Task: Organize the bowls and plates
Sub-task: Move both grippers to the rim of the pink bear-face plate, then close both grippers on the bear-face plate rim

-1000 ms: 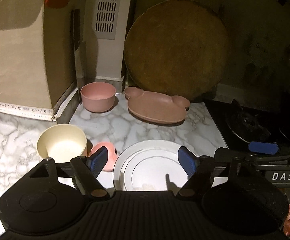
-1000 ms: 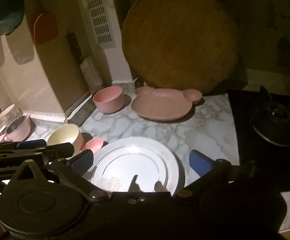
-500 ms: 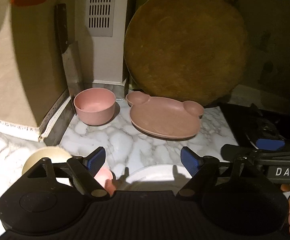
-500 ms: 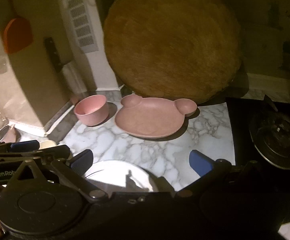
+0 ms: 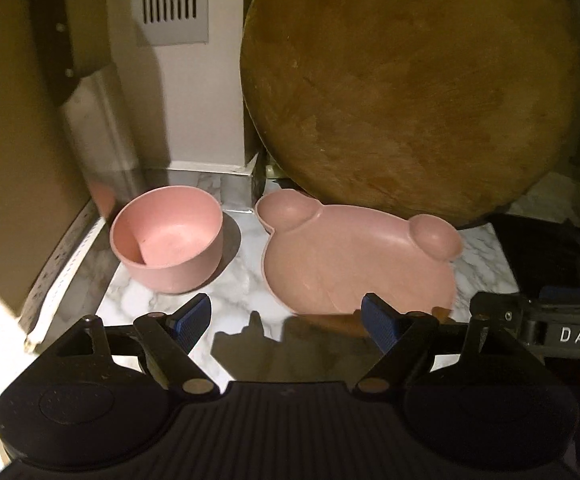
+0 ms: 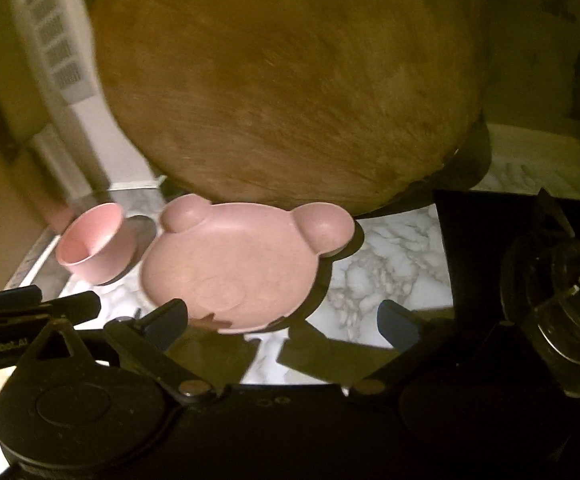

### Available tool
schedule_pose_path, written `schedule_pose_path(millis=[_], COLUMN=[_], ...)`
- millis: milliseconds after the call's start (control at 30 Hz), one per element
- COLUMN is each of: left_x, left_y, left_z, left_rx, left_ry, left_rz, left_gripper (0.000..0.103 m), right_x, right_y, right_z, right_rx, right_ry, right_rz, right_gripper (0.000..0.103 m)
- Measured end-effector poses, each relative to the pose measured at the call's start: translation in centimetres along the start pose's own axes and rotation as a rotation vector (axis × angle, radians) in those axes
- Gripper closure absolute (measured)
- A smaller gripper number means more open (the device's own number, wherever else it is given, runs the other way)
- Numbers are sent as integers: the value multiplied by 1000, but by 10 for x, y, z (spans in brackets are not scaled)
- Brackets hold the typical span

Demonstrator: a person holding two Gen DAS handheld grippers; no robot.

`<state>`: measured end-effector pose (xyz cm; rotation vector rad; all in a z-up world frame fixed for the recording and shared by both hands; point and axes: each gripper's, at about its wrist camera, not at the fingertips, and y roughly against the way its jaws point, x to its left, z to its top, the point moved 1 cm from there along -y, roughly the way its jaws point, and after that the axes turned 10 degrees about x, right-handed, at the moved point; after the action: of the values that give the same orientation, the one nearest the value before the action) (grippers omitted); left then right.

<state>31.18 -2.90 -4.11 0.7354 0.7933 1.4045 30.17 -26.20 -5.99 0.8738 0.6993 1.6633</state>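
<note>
A pink bear-shaped plate [image 5: 353, 256] [image 6: 234, 264] lies flat on the marble counter at the back. To its left stands a pink bowl [image 5: 168, 238] [image 6: 92, 246], upright and empty. My left gripper [image 5: 288, 320] hovers open just in front of both, its right finger near the plate's front rim and nothing between the blue pads. My right gripper [image 6: 284, 320] is open too, with the plate's near edge just beyond the gap between its fingers; I cannot tell whether anything touches. The white plate and the cream bowl are out of view.
A big round wooden board [image 5: 409, 92] leans on the wall behind the plate. A cleaver [image 5: 86, 100] hangs at the left wall beside a vented white column [image 5: 170, 8]. A black stove with a burner [image 6: 557, 280] lies to the right.
Both grippers have moved forward and down toward the back of the counter. The white plate, cream bowl and small pink dish have slid out of view beneath them; the pink plate and bowl loom larger.
</note>
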Motion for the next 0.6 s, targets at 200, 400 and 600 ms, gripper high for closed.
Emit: schedule_pose_path(millis=[200,400,600], left_x=[2,4,7], left_y=[-41,-71,-92], left_z=[22,33,39], left_rx=[46,78,114], left_ry=[9,20,41], left_rz=[6,14,5], left_gripper=[21,21,21], right_x=[-8,-17,-25], right_y=[-39,-70,-91], right_z=[19,34,42], right_rx=[55,104,151], right_ry=[-14,-43,-63], right_rz=[-25,-29,-23], right_gripper=[10,26,44])
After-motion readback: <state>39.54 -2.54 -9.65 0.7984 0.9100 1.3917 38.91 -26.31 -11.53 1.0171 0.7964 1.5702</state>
